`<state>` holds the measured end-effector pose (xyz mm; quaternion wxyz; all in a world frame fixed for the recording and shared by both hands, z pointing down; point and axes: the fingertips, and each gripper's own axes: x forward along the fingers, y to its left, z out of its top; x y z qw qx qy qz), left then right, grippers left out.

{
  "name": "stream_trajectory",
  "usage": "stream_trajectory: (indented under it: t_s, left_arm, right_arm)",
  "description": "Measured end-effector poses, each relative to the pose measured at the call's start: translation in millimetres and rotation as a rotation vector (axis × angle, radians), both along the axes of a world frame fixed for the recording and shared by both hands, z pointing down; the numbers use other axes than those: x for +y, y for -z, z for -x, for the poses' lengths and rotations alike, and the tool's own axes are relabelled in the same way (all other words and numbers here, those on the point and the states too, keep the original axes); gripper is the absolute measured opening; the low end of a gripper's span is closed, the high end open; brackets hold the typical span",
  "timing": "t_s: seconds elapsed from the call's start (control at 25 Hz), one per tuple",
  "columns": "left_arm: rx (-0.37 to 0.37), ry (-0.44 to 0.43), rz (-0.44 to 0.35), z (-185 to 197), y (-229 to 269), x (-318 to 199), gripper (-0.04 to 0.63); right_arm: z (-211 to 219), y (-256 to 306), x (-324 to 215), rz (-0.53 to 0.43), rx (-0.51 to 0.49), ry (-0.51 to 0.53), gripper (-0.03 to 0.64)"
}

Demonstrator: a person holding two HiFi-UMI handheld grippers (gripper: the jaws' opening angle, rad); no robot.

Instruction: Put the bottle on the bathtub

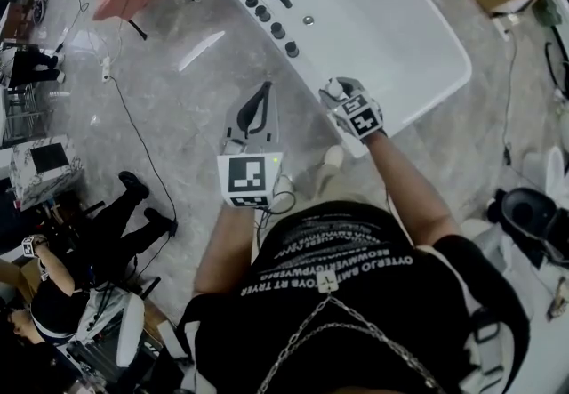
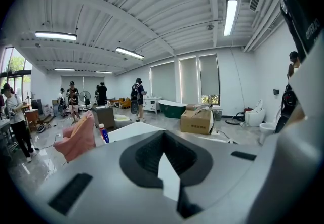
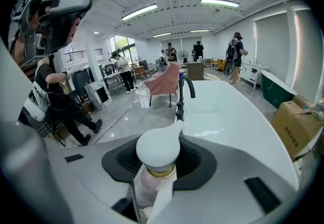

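Carrying step, by my reading: the right tool [image 3: 149,192] grips the pale pink pump bottle with a white cap [image 3: 158,149] over the glossy white bathtub's [image 1: 382,28] near end, while the left tool [image 2: 169,175] is closed and empty, so next the bottle must be lowered upright onto the flat rim and released.

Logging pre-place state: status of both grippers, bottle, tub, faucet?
Left gripper: shut, empty.
Right gripper: shut on bottle.
Bottle: upright, pump cap on, held at tub's near end.
Tub: empty, no water seen.
Faucet: not running.
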<state>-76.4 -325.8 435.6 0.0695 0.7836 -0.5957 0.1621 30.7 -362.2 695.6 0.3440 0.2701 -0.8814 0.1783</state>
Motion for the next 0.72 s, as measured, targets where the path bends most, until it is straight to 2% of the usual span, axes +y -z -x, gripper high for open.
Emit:
stream_trajectory:
  t_s: [0.52, 0.72]
  left_arm:
    - [-0.017, 0.001, 0.025, 3, -10, 4, -0.003]
    - [0.005, 0.012, 0.034, 3, -8, 8, -0.003]
  right_arm:
    - [-2, -41, -11, 0.027, 0.069, -0.012, 0.143]
    - [-3, -47, -12, 0.037, 0.081, -0.018, 0.143]
